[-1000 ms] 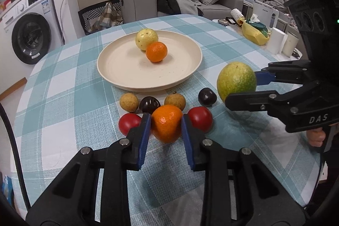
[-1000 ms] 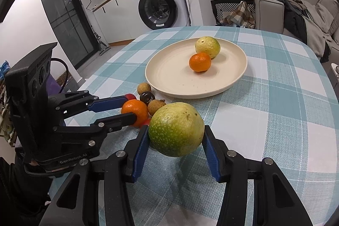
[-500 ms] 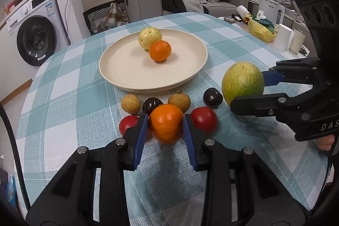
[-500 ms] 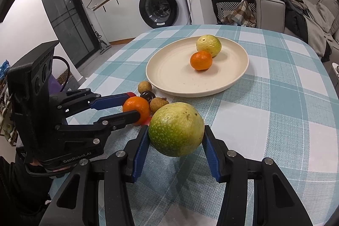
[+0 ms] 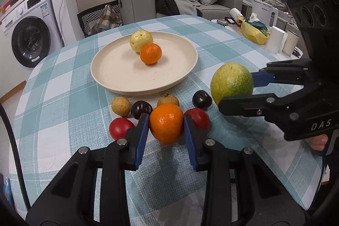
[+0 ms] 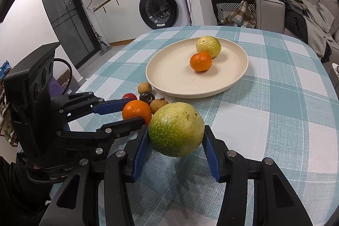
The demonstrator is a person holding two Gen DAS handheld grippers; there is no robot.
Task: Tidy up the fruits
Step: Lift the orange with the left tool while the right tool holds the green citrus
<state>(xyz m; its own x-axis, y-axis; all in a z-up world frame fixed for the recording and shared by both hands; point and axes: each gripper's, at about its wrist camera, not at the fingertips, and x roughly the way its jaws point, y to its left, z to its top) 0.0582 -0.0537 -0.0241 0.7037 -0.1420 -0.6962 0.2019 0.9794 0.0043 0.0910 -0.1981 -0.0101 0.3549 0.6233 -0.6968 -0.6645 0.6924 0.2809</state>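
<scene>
- Here, the checked tablecloth (image 5: pixel 63 86) carries the cream plate (image 5: pixel 118 77), which holds a yellow-green fruit (image 5: pixel 141 41) touching a small orange (image 5: pixel 150 53).
- The right gripper (image 6: pixel 175 154) pinches a large green fruit (image 6: pixel 176 129).
- The left gripper (image 5: pixel 166 131) pinches an orange (image 5: pixel 166 123) among small fruits just beside the plate.

The right claw (image 5: pixel 237 88) body reads "DAS" in white letters; other labels, like the washing machine (image 6: pixel 163 5) sticker, are too small to read
</scene>
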